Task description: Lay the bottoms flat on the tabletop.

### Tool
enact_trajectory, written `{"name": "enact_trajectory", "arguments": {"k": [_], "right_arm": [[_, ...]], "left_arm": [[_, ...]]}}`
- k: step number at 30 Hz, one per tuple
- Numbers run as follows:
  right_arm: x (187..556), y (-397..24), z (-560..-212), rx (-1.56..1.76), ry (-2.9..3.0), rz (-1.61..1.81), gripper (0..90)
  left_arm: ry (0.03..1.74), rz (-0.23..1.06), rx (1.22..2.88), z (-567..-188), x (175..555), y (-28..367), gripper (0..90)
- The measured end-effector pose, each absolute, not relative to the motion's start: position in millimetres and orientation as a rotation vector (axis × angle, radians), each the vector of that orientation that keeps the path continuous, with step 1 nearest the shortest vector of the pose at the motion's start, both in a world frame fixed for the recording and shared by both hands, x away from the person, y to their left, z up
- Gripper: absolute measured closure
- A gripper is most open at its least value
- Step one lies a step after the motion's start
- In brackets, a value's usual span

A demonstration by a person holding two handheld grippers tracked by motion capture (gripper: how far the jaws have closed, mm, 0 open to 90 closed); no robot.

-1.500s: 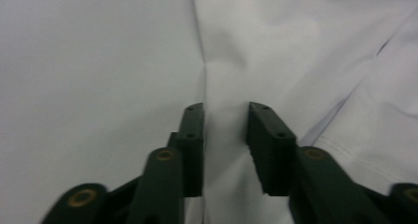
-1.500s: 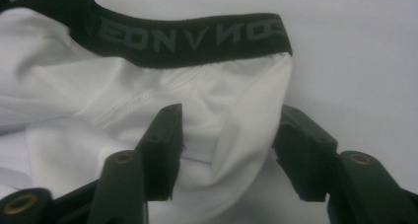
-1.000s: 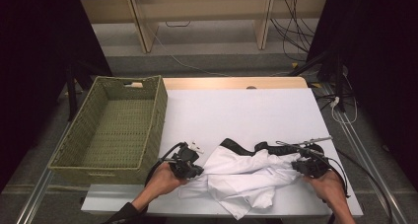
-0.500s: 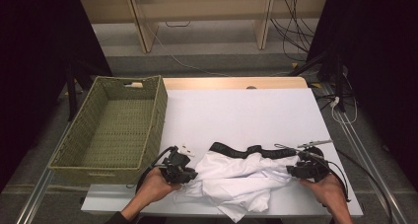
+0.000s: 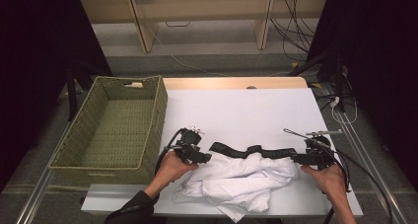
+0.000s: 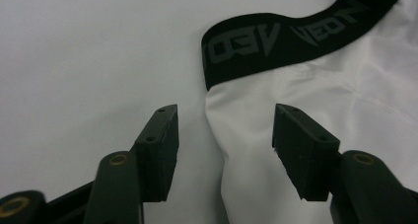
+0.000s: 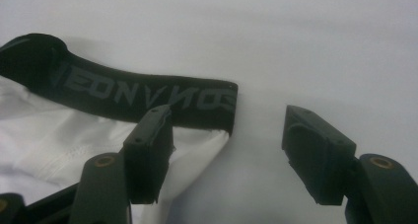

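A white garment (image 5: 241, 182) with a black lettered waistband (image 5: 251, 151) lies crumpled near the table's front edge. My left gripper (image 5: 204, 158) is at the band's left end and my right gripper (image 5: 294, 158) at its right end. In the left gripper view the left gripper (image 6: 224, 140) has just been opening; the white cloth's edge (image 6: 246, 150) lies between the jaws, and the pads are clear of it. In the right gripper view the right gripper (image 7: 229, 150) has also just been opening. The waistband's end (image 7: 148, 95) lies just beyond its left pad, untouched.
A green woven basket (image 5: 157, 115) stands empty at the table's left side. The white tabletop (image 5: 246, 110) stretches bare beyond the garment. A person's hands hold both grippers from the near edge, with cables trailing at the right.
Both grippers' jaws have opened and let go of the garment's waistband ends. The left gripper has shifted a little farther up the table. The waistband now lies stretched flat.
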State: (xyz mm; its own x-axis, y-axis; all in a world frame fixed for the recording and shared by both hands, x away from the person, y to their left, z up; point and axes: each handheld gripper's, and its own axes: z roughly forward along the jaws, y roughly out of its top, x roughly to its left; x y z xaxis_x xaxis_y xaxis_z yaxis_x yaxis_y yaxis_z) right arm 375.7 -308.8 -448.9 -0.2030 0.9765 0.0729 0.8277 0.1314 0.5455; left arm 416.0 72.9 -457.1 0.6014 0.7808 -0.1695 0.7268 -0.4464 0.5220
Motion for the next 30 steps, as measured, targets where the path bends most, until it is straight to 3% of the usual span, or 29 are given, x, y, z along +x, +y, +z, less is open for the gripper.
{"name": "enact_trajectory", "arguments": {"k": [10,16,22,27,30], "right_arm": [[388,-300,-461,1.773,2.199,0.620,46.3],[388,-299,-461,1.775,2.221,0.620,54.0],[388,-296,-462,1.754,2.238,0.612,66.0],[387,-297,-462,1.743,2.251,0.639,82.7],[386,-298,-458,1.737,2.228,0.679,84.9]], "left_arm": [[1.238,0.086,2.296,-467,437,59,36.4],[1.233,0.066,2.316,-470,437,53,37.5],[1.219,0.085,2.308,-470,437,45,53.8],[1.190,0.087,2.294,-471,438,46,84.8],[1.180,0.114,2.265,-465,437,51,86.7]]}}
